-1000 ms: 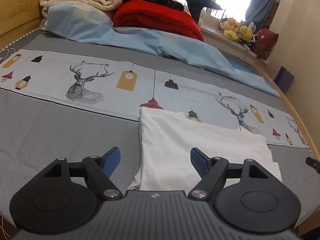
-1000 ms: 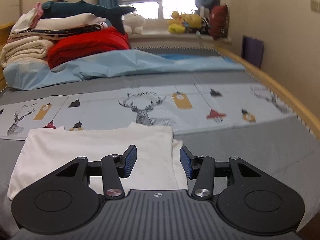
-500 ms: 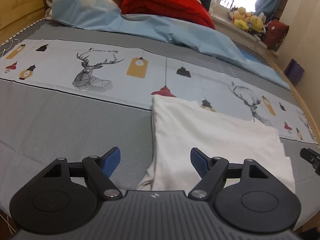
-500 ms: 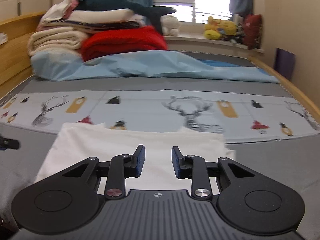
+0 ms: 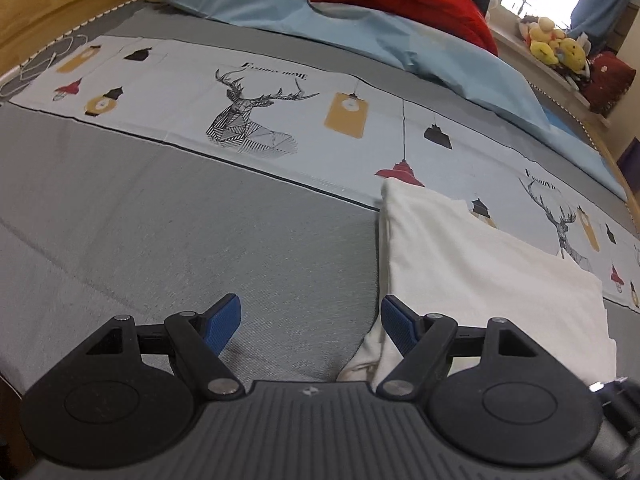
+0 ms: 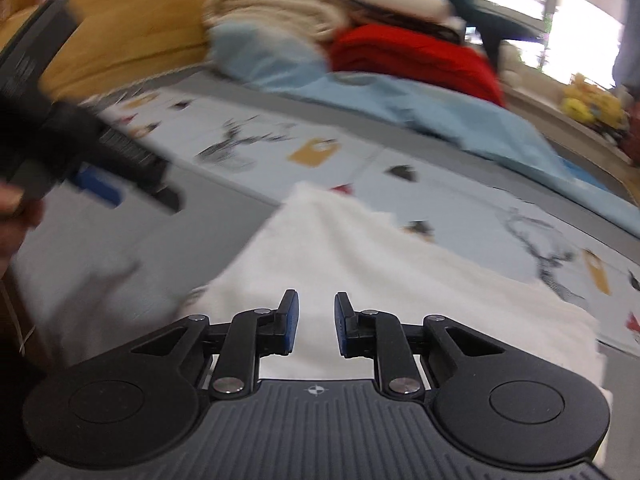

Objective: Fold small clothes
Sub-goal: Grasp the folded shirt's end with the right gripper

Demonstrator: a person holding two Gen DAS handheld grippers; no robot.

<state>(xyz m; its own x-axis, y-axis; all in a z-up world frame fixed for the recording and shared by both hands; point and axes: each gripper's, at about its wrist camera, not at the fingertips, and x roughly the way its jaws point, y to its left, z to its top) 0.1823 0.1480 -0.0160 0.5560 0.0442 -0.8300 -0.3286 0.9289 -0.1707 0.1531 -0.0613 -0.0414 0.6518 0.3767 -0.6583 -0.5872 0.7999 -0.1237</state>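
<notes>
White garment (image 5: 480,272) flat on bed (image 5: 200,240), long axis left-right; right gripper (image 6: 316,320) directly over it, narrowly parted, nearer; left gripper (image 5: 311,322) wide, empty, beside left edge.

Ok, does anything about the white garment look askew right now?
Mostly tidy: the white garment lies flat, folded on the bed. Only its near-left corner sticks out rumpled, just inside the open left gripper.
</notes>
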